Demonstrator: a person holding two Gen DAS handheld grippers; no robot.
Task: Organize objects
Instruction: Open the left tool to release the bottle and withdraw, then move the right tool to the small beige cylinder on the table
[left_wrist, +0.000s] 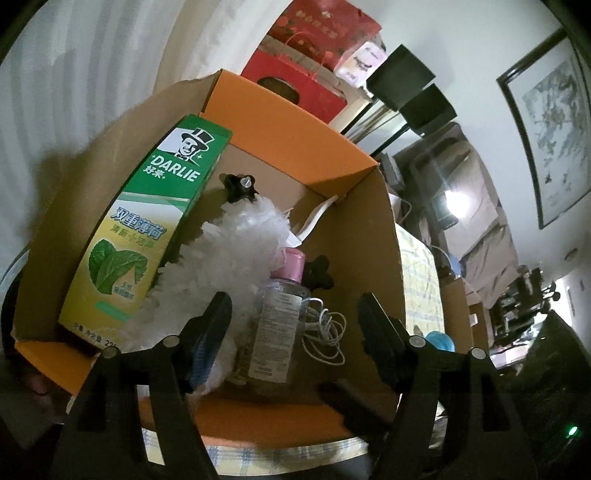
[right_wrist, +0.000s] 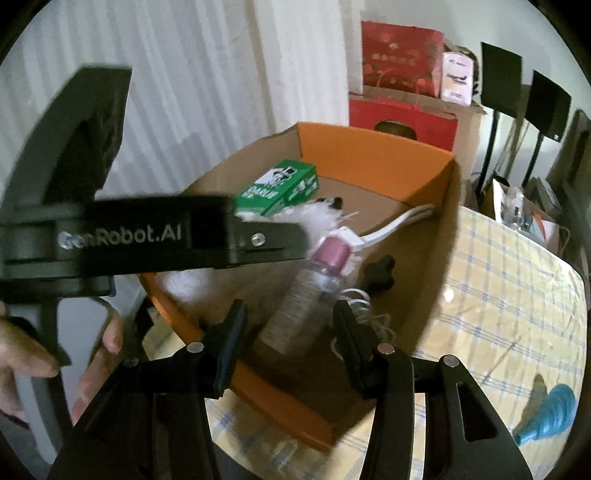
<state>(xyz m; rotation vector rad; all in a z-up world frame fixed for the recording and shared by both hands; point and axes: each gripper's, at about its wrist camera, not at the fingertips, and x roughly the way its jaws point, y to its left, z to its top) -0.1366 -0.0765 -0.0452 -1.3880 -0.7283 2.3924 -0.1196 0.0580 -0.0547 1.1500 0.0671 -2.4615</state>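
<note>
Both hand-held grippers, left (left_wrist: 293, 325) and right (right_wrist: 290, 334), hang released above the cardboard box (left_wrist: 384, 236), where the clear bottle (left_wrist: 279, 317) lies beside the toothpaste carton (left_wrist: 147, 229).

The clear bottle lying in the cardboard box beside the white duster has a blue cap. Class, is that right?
Not quite. The clear bottle lies in the cardboard box beside the white duster, but its cap is pink, as the left wrist view shows.

The cardboard box (left_wrist: 369, 236) is matt brown inside, with smooth orange flaps. The toothpaste carton (left_wrist: 147, 221) is glossy printed paperboard. The duster (left_wrist: 236, 251) looks fluffy and white. The bottle (left_wrist: 277, 317) is clear plastic with a pink cap. The tablecloth (right_wrist: 517, 295) is checked cloth.
</note>
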